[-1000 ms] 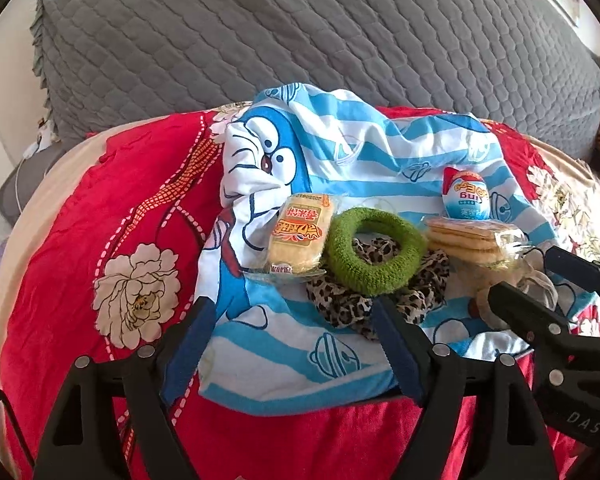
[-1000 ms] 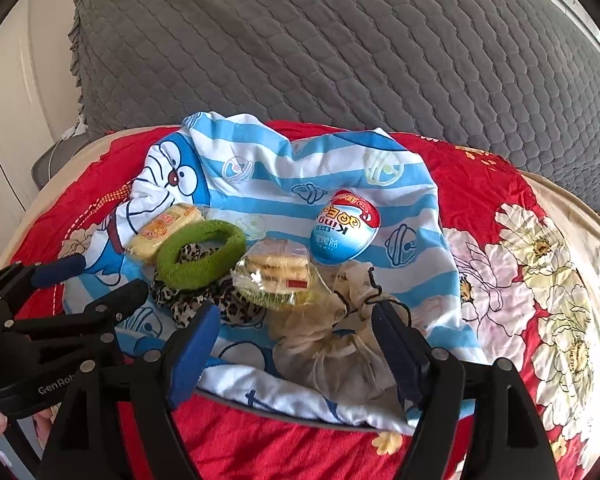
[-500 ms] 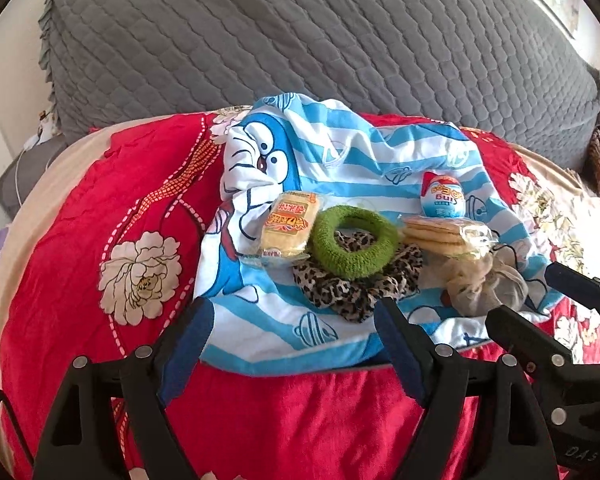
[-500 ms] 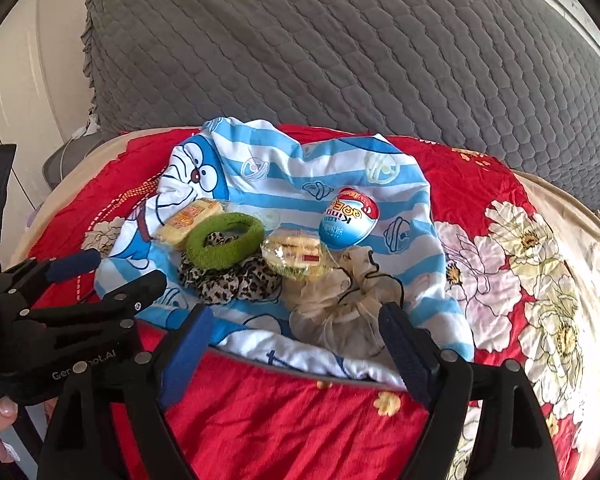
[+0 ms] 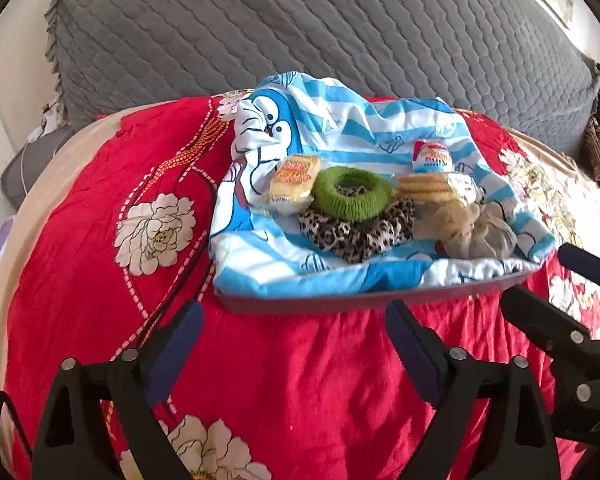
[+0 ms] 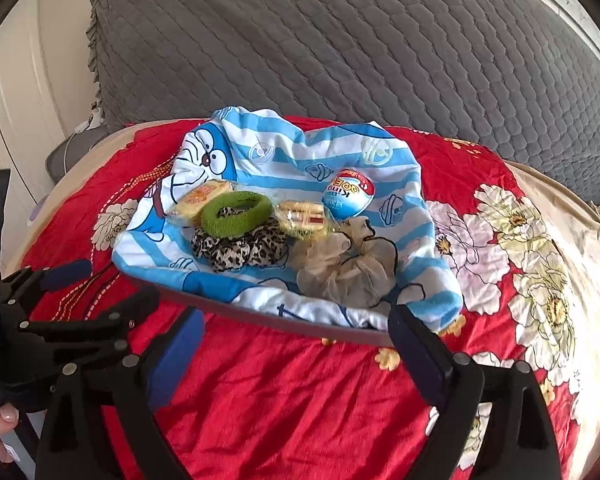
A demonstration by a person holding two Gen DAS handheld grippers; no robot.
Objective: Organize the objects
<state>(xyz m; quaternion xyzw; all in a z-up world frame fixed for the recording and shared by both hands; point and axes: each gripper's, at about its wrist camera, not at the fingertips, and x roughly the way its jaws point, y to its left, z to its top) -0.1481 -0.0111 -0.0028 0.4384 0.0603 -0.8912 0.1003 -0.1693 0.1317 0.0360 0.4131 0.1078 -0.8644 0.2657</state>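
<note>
Items: green knitted ring scrunchie (image 5: 353,199) lies on a leopard-print scrunchie (image 5: 358,232), between a yellow wrapped cake (image 5: 293,184) and a clear cracker packet (image 5: 432,189); beige mesh pouch (image 6: 346,266) and blue-and-red egg packet (image 6: 348,198) sit nearby.
Base: all on a blue-striped cartoon cloth (image 5: 260,272).
Bed: red floral quilt (image 5: 300,380), grey quilted headboard (image 5: 300,40).
My left gripper (image 5: 294,354): spread, empty.
My right gripper (image 6: 296,354): spread, empty.
</note>
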